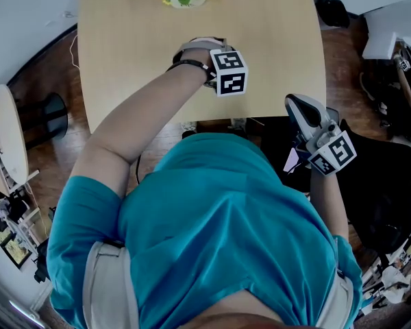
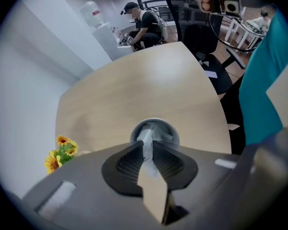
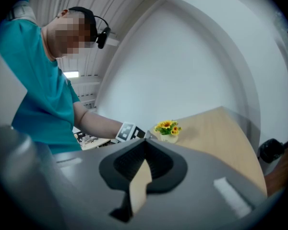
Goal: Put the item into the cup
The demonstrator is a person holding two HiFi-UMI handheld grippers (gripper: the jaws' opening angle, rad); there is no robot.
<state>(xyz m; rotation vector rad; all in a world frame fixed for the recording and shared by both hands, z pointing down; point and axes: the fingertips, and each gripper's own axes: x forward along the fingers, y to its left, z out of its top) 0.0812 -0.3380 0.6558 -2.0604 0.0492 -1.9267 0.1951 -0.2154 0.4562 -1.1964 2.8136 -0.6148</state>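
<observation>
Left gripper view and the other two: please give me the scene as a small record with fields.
left gripper: shut on a thin white item
item: its end over the cup's mouth
cup: upright on the table
right gripper: shut, empty, beyond the table's near edge
flowers: at the table's far end
</observation>
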